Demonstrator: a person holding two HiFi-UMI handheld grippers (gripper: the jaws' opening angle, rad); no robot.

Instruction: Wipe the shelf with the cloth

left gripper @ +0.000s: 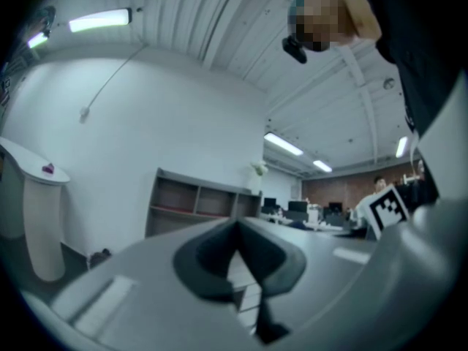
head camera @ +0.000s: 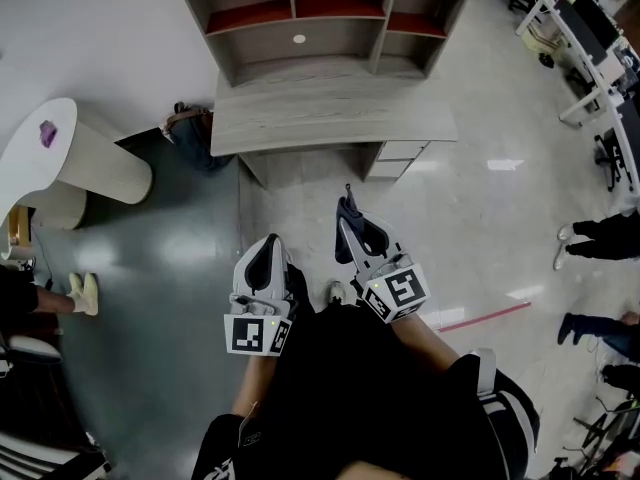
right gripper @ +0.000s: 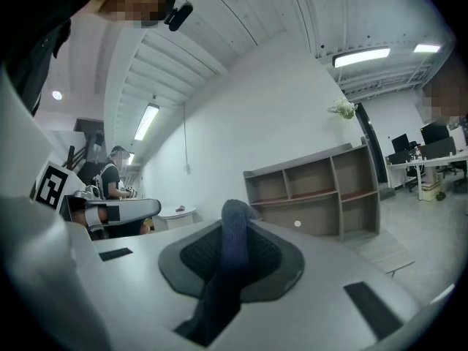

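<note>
Head camera: high up, aimed steeply down. Left gripper (head camera: 265, 256) and right gripper (head camera: 349, 220) are close below it, with the shelf (head camera: 320, 28) farther ahead. Each gripper camera sits just behind its own jaws, tilted up toward wall and ceiling. The shelf is at middle distance in both and appears in all three views.

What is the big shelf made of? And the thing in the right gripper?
Shelf: probably pale grey wood-look board, matte; streaky grain lines show on top. Cloth in the right gripper: soft dark blue-grey fabric, maybe knit; it bends over and looks fuzzy.
</note>
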